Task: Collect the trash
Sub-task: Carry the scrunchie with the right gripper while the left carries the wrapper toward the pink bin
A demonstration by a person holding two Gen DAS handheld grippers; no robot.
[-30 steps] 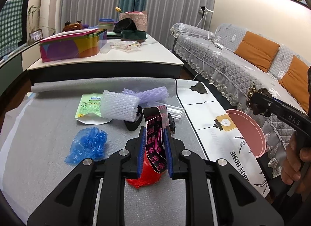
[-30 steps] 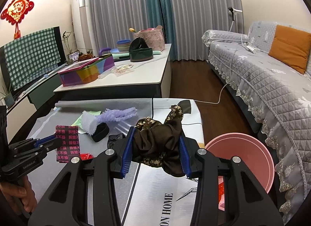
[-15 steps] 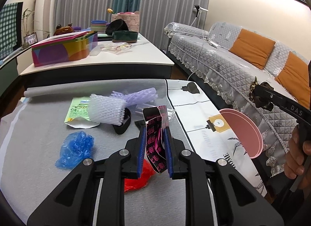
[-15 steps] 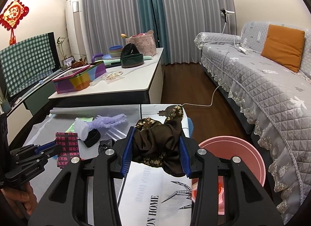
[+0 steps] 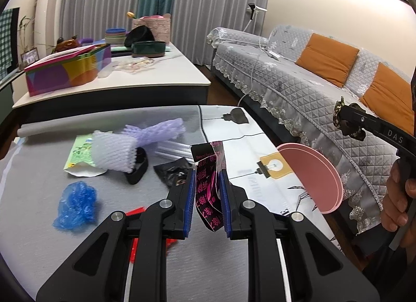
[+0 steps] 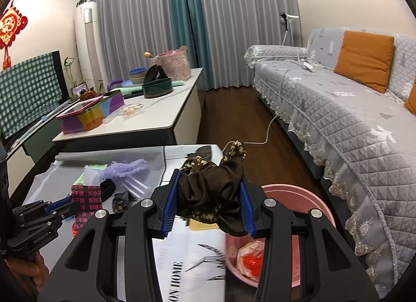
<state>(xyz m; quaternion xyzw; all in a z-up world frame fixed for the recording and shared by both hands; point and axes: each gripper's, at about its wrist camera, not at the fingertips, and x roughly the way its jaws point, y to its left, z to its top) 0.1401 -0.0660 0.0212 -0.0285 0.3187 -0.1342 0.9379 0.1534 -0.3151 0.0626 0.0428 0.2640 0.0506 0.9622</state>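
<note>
Right wrist view: right gripper [image 6: 208, 204] clamped on crumpled brown floral fabric scrunchie [image 6: 212, 192], round pink plastic bin [image 6: 299, 192] directly below-right, nearer than left gripper [image 5: 206, 204] pinching black-and-pink printed wrapper [image 5: 209, 187].

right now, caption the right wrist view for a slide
Right gripper clamps a brown floral fabric scrunchie above a pink plastic basin.
</note>
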